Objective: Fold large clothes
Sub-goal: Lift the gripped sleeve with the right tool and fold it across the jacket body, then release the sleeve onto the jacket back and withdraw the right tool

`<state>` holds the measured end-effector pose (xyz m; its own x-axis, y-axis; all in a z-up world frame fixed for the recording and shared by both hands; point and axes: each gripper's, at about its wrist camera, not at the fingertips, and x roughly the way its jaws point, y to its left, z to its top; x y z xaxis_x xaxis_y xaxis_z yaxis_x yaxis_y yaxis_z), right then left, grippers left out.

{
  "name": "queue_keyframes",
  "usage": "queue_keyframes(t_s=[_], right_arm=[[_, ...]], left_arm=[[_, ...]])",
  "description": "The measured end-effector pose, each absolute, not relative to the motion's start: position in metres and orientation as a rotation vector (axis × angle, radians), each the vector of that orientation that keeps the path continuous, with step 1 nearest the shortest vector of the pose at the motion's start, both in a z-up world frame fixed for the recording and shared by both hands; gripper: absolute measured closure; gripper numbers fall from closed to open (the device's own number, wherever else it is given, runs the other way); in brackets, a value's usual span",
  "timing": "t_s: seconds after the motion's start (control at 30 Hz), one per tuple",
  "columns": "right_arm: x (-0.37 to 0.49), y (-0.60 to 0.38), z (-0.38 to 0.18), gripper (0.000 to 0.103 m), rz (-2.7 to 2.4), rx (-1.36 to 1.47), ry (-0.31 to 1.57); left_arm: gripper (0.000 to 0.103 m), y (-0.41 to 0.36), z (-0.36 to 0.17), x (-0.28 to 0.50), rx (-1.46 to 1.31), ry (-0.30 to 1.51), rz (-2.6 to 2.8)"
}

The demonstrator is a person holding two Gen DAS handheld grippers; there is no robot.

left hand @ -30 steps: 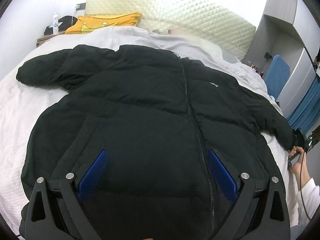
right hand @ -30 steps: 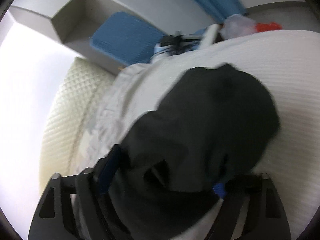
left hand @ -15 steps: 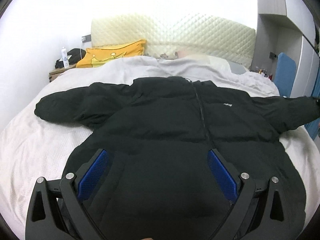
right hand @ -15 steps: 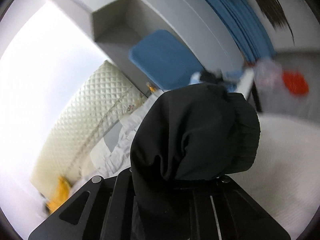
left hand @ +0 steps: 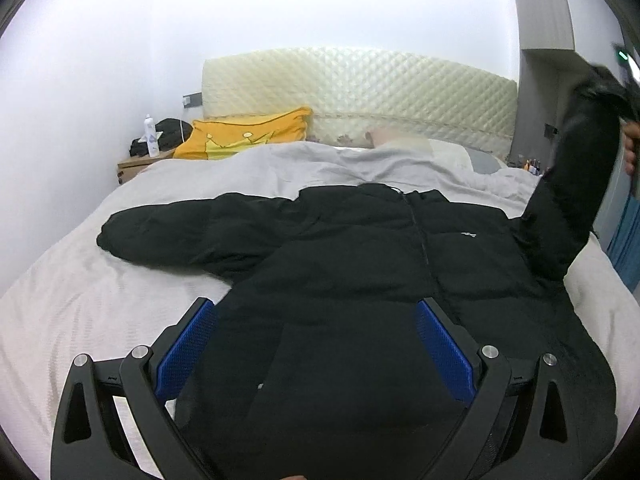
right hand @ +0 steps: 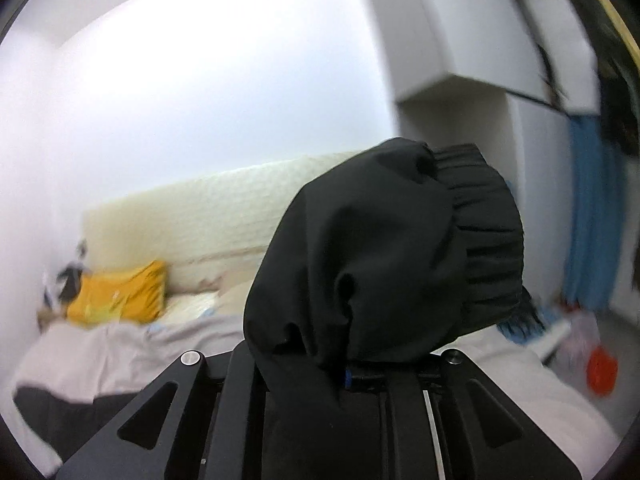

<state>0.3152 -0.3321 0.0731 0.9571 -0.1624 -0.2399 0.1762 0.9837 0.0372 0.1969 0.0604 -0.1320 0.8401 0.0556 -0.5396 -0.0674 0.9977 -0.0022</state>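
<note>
A large black puffer jacket lies front up on the bed, zipper down the middle. Its left sleeve lies stretched out flat. My left gripper is open, hovering over the jacket's lower body with its blue pads wide apart. My right gripper is shut on the jacket's right sleeve near the ribbed cuff. In the left wrist view that sleeve stands lifted high above the bed at the right.
A quilted cream headboard, a yellow pillow and a grey blanket are at the bed's head. A nightstand with a bottle stands at the left. A wardrobe and blue curtain are at the right.
My right gripper closed on the sleeve cuff and raised it from the bed high into the air. My left gripper rose and tilted up; it stays open.
</note>
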Motion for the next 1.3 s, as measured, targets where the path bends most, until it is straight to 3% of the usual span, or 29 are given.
queue_keyframes(t_s=[0.17,0.5,0.8,0.93,1.1,1.17,1.3], right_arm=[[0.346,-0.219,0.046,0.091,-0.054,-0.091,0.274],[0.371,-0.066,-0.082,0.091,0.178,-0.158,0.489],[0.367,-0.03,-0.18,0.09,0.211,-0.22,0.673],[0.366,-0.037,-0.182,0.089,0.222,-0.198,0.697],[0.371,-0.035,-0.175,0.073,0.284,-0.098,0.73],[0.363,-0.036,-0.167,0.054,0.328,-0.073,0.732],[0.35,-0.029,-0.146,0.048,0.373,-0.063,0.71]], left_arm=[[0.003,0.08,-0.128,0.185,-0.027,0.543,0.092],[0.003,0.123,-0.135,0.174,-0.121,0.533,0.107],[0.003,0.127,-0.147,0.18,-0.156,0.563,0.067],[0.003,0.127,-0.148,0.182,-0.157,0.568,0.078],[0.003,0.129,-0.144,0.182,-0.164,0.576,0.096],[0.003,0.13,-0.143,0.182,-0.158,0.581,0.098],[0.003,0.133,-0.138,0.183,-0.143,0.595,0.123]])
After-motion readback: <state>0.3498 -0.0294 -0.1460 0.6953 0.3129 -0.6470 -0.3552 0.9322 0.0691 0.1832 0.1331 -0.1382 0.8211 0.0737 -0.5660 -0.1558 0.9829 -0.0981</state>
